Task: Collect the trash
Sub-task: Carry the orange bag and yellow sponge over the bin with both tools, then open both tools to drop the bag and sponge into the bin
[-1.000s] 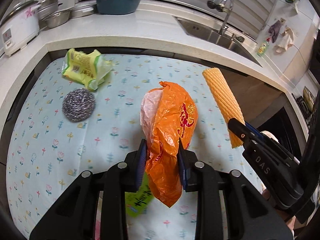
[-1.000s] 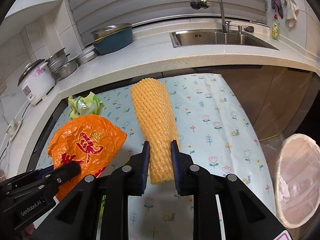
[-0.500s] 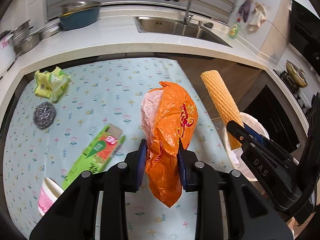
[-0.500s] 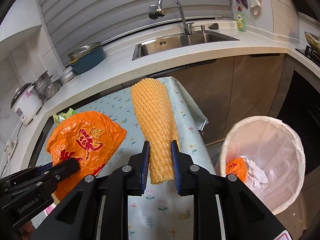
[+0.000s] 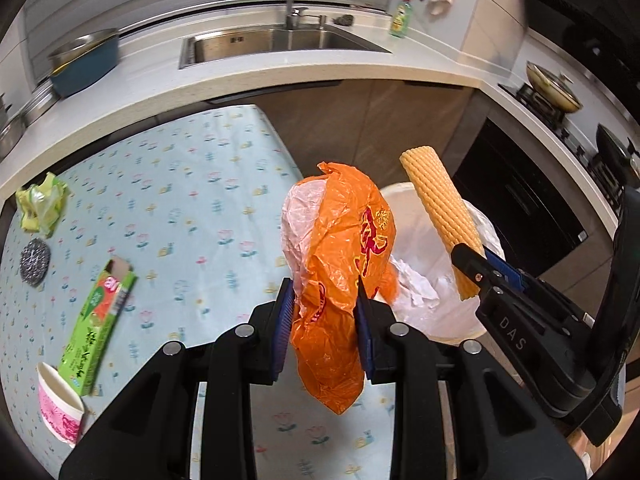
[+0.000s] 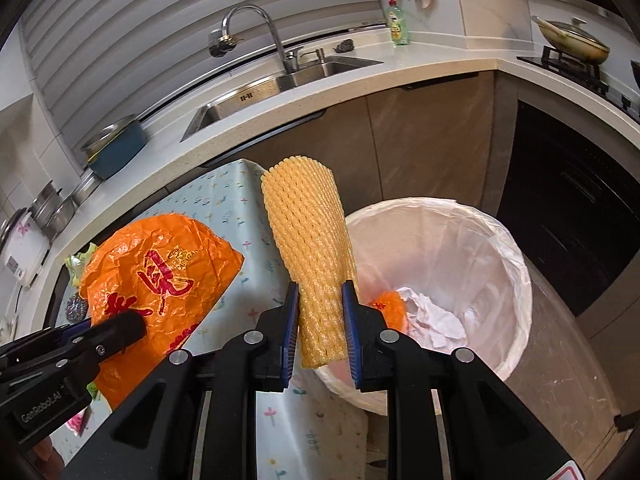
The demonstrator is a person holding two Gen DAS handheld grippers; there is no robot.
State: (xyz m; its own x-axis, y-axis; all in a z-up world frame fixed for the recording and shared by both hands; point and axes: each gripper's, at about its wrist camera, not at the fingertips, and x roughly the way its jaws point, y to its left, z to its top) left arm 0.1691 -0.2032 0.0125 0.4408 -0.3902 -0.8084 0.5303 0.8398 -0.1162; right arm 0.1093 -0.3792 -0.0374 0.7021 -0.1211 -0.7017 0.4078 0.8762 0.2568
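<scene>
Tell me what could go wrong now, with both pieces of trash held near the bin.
1. The orange bag hangs at the table edge, only partly over the bin; released now, it may land on the table or floor.
2. The foam net is long and light; it might catch on the rim and tip out.

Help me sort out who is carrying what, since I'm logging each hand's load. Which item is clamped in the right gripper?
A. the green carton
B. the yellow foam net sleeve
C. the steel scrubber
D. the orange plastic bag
B: the right gripper is shut on the yellow foam net sleeve, held beside the white-lined bin, while the orange plastic bag sits in the left gripper.
</scene>
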